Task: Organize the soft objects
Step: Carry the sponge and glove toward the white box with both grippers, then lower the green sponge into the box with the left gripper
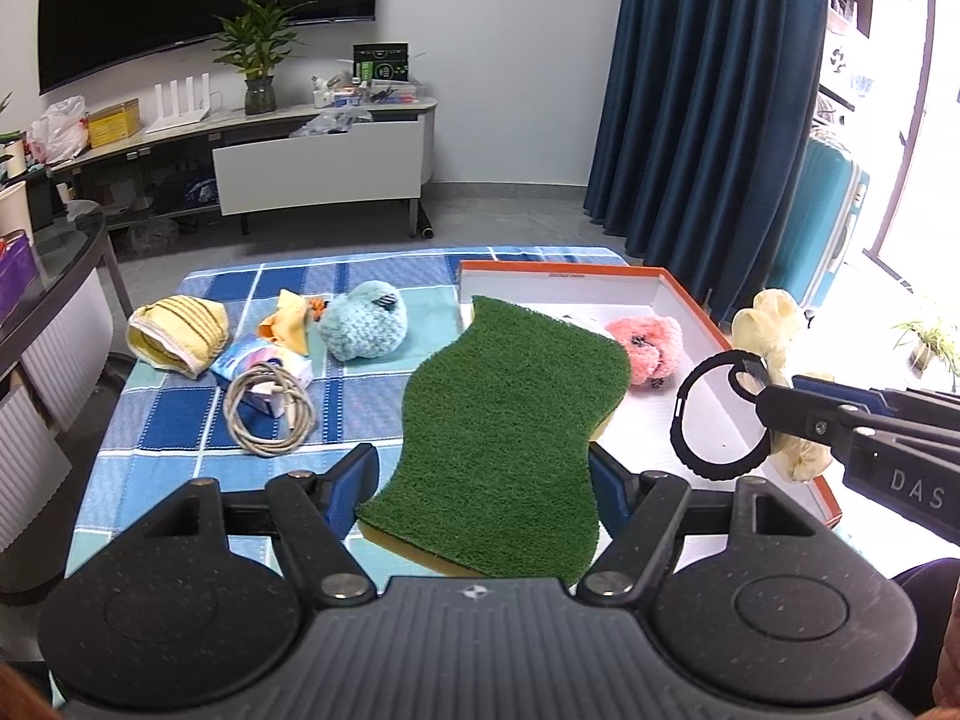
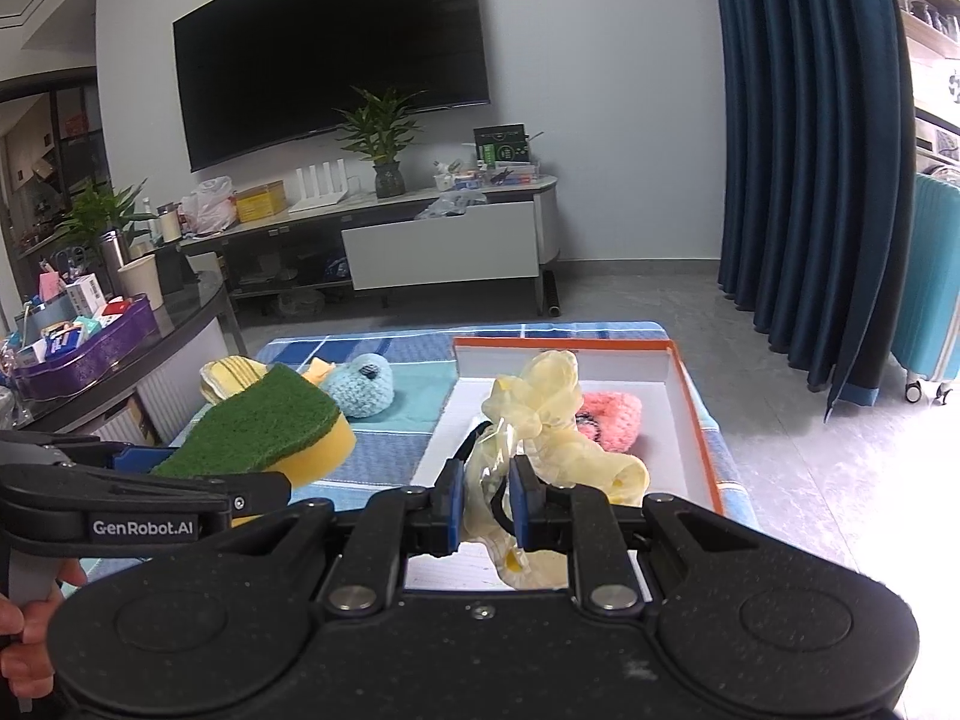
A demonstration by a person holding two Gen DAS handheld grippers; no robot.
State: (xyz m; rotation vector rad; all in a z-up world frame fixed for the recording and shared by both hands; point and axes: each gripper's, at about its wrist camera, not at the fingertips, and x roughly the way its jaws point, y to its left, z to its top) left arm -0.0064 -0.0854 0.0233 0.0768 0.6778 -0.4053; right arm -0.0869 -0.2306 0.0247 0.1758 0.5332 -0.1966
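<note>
The left claw (image 1: 483, 468) gripped a green-topped yellow scouring sponge (image 1: 504, 438) across its width, holding it above the near left edge of the orange-rimmed white box (image 1: 660, 294), so the sponge overhung both the box's rim and the blue checked cloth (image 1: 180, 420) covering the desk. The right claw (image 2: 486, 498) was clenched on a bunch of pale yellow rubber gloves (image 2: 546, 408) and a black ring-shaped band (image 1: 714, 420), held over the box's right half near its orange right rim. Inside the box, a pink knitted toy (image 1: 645, 348) lay toward the far side, between the sponge and the gloves; the white floor around it looked bare, though the held things hid part of it. On the cloth left of the box lay a light blue knitted toy (image 1: 363, 327), a small orange cloth (image 1: 288, 324), a yellow striped towel (image 1: 177, 333), a tissue pack (image 1: 264, 363) and a coiled white cable (image 1: 270, 414) resting partly on that pack. These sat well apart from the box's left wall, leaving open cloth beside it. Beyond the desk's far edge the grey floor ran to a TV cabinet (image 1: 318, 162), and a dark blue curtain (image 1: 708, 90) hung to the right.
</note>
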